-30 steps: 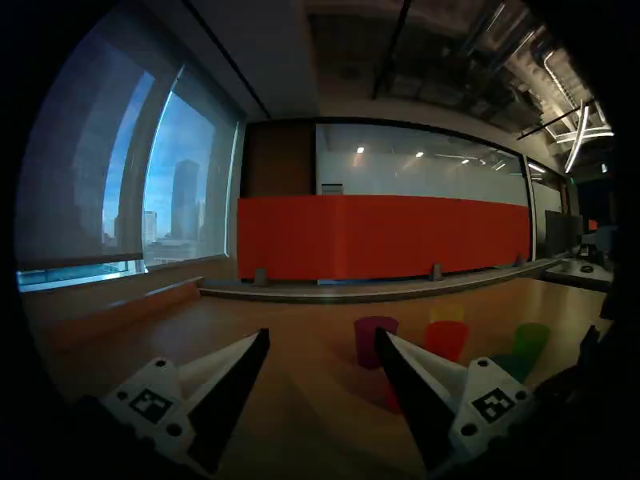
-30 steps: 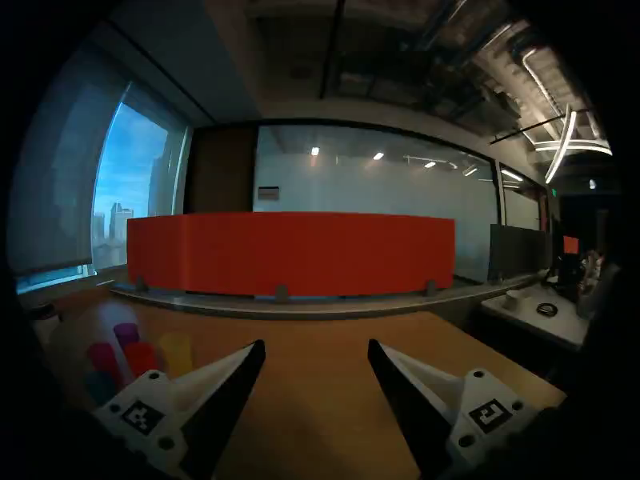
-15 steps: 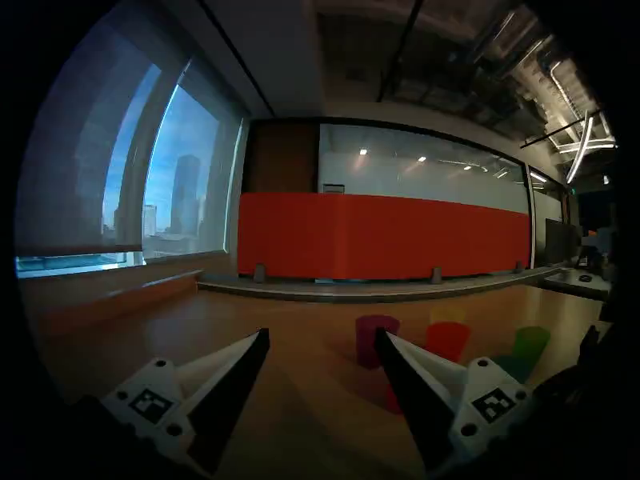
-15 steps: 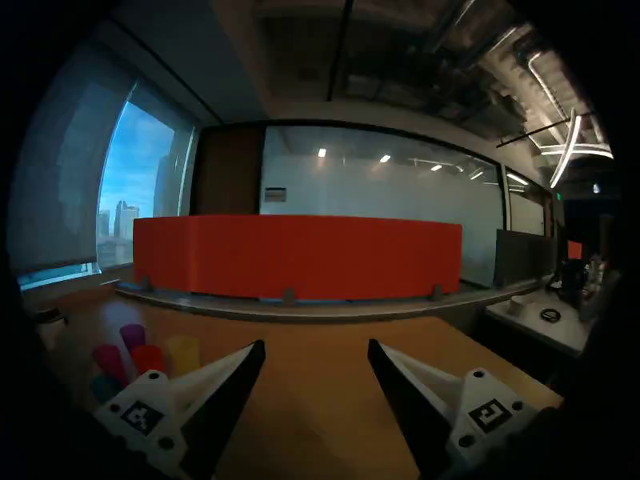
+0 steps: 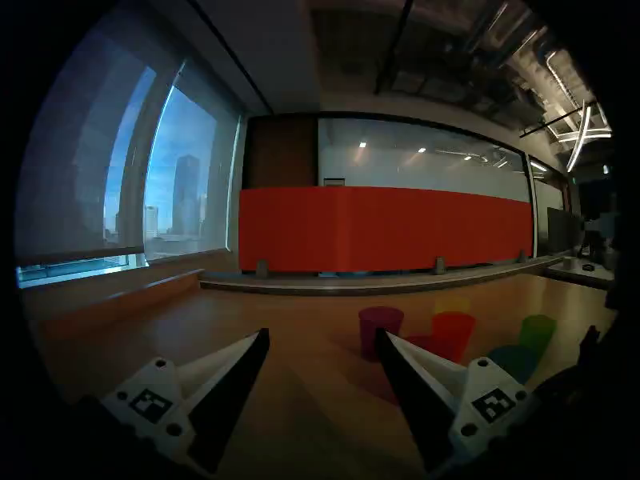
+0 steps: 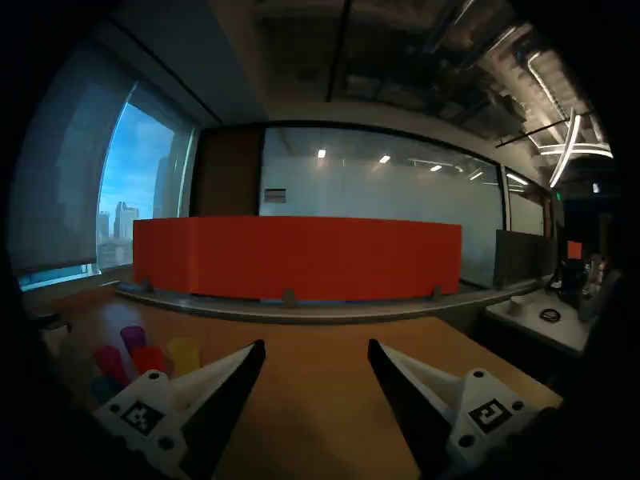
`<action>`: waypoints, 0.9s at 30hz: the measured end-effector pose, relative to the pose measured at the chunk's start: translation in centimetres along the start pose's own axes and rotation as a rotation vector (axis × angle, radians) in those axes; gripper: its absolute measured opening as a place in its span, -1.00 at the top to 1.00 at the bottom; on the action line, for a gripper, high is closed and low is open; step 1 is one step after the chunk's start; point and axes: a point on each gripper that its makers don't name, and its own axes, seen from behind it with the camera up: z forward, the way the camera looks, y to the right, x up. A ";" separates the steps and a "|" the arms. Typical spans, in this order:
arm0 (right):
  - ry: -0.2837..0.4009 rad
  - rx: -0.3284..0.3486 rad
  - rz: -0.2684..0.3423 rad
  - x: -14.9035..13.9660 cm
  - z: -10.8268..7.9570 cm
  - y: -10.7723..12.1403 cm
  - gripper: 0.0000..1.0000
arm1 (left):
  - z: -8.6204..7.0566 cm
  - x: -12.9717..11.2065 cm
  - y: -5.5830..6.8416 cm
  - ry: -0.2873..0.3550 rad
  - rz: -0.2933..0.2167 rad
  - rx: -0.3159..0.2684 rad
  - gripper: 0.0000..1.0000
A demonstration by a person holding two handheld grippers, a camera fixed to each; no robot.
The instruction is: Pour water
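A big wooden table [image 5: 296, 328] lies in the near part of the room. At its far edge stands a long red screen [image 5: 384, 228]. Behind the screen is a glass wall [image 5: 416, 164] with small lights shining in it. On the left is a tall window [image 5: 180, 200] with blue sky and high buildings [image 5: 186, 192] outside. A grey blind [image 5: 72, 176] covers the nearer window. Long bright lamps [image 5: 582, 136] hang up high on the right. Far on the right stands a white desk [image 6: 544, 320] with small things on it.
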 end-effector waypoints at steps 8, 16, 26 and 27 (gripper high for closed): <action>0.019 0.004 -0.011 0.3 -0.2 0.0 -0.99 | 0.0 -0.1 0.1 -0.001 0.007 -0.003 -0.94; 0.058 0.001 -0.025 0.7 -0.6 0.9 -0.99 | 0.0 -0.1 0.1 -0.001 0.006 -0.003 -0.94; 0.101 0.046 -0.003 0.0 -0.3 1.1 -0.99 | -0.1 -0.1 0.0 -0.001 0.007 -0.003 -0.95; 0.107 0.047 0.002 -0.1 -0.2 1.2 -0.99 | -0.1 -0.1 0.0 -0.001 0.007 -0.003 -0.95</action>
